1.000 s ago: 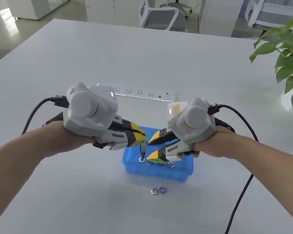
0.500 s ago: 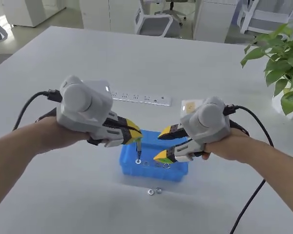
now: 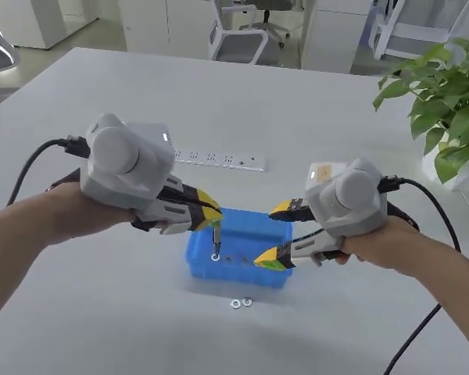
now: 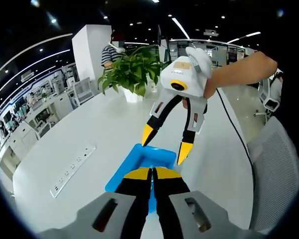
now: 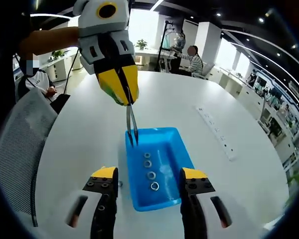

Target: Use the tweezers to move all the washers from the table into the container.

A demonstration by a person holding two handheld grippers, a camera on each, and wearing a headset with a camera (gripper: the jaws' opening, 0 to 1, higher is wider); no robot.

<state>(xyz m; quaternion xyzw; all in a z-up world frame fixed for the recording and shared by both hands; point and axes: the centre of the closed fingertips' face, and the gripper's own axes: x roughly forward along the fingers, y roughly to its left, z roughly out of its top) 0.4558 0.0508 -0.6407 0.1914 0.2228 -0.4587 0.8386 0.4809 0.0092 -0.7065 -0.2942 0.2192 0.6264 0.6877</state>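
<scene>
In the right gripper view, four metal washers [image 5: 150, 175] lie in the blue plastic container [image 5: 168, 148]. The left gripper [image 3: 209, 213] clenches thin metal tweezers [image 5: 132, 124]; the right gripper [image 3: 275, 234], released, has drawn away.

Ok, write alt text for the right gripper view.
The left tool, shut on tweezers, points their tips down at the edge of a blue container holding four washers. The right tool rises at the bottom, jaws open, over a white table.

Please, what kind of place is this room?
Probably an open-plan office: a large white table carrying a power strip, office chairs behind it, and a potted plant at the side.
</scene>
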